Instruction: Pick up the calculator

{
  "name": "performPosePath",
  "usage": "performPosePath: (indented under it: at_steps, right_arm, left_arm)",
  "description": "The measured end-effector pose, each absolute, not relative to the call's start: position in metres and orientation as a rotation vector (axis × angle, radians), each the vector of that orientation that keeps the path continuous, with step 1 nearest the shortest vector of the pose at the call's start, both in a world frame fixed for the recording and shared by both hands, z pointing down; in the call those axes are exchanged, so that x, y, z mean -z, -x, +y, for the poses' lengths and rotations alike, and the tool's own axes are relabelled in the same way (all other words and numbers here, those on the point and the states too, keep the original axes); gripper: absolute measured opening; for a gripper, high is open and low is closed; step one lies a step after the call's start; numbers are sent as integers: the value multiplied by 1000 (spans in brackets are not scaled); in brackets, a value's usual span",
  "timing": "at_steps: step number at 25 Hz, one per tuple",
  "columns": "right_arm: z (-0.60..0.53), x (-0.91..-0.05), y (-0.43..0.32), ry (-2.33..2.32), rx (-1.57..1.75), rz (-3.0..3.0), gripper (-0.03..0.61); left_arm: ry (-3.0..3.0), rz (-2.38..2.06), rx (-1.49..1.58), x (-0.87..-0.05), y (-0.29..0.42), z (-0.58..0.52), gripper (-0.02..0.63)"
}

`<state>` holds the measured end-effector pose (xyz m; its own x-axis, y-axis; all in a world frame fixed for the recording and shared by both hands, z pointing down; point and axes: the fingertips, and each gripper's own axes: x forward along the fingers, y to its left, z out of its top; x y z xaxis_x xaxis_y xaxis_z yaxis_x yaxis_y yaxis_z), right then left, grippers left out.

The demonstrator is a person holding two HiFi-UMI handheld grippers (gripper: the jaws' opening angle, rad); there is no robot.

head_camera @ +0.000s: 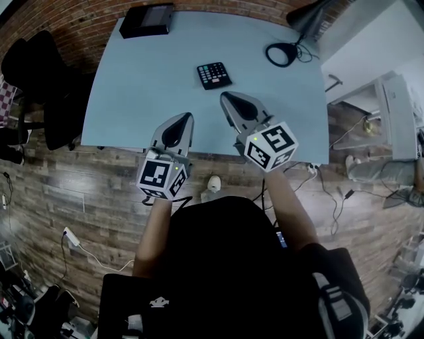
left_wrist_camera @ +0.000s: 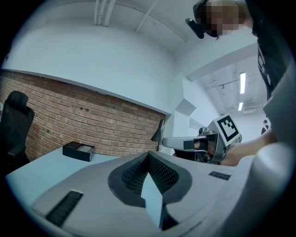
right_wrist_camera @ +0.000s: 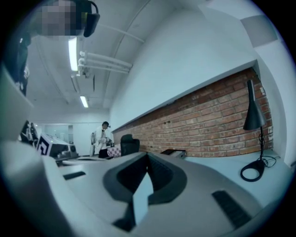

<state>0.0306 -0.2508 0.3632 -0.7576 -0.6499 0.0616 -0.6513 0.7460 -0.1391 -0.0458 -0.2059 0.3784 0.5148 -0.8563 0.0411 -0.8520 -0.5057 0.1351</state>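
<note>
The calculator [head_camera: 214, 75] is lying flat, keys up, near the middle of the pale blue table [head_camera: 132, 86]. It is sitting slightly askew, with bare surface all round it. It is looking like a small, stiff plastic slab, probably light, and its low profile is leaving little edge to catch. The smooth casing may well be sliding on the tabletop if nudged. Pinching it across its two opposite side edges seems the soundest hold, keeping pressure off the keys.

The right gripper [head_camera: 225, 98] is hovering nearest, just short of the calculator. Its jaws are pressing together with nothing between them, so they will be needing to spread before any grasp. The left gripper [head_camera: 187, 118] is hanging beside it over the table's near edge, its jaws likewise closed and empty.

Farther out, a black box [head_camera: 149, 20] is sitting at the far left corner and a lamp base [head_camera: 281, 54] towards the far right.
</note>
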Motion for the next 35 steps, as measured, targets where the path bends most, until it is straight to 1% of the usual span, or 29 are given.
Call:
performPosePath:
  at_steps: [10, 25, 31, 35]
  right_arm:
    - [-273, -376, -48, -1075, -290, -2922, 5]
    - [-302, -401, -76, -1241, -361, -2810, 5]
    - [-317, -406, -79, -1348, -379, -2751, 5]
    - [-326, -413, -84, -1419, -399, -2706, 5]
  left_arm:
    - [-2582, -1497, 12, -388, 31, -230, 8]
    - [-2610, -1421, -120, -427, 22, -282, 8]
    - [-2672, -1313, -235, -450, 18, -307, 9]
    - [-2729, -1241, -370, -473, 13, -324, 9]
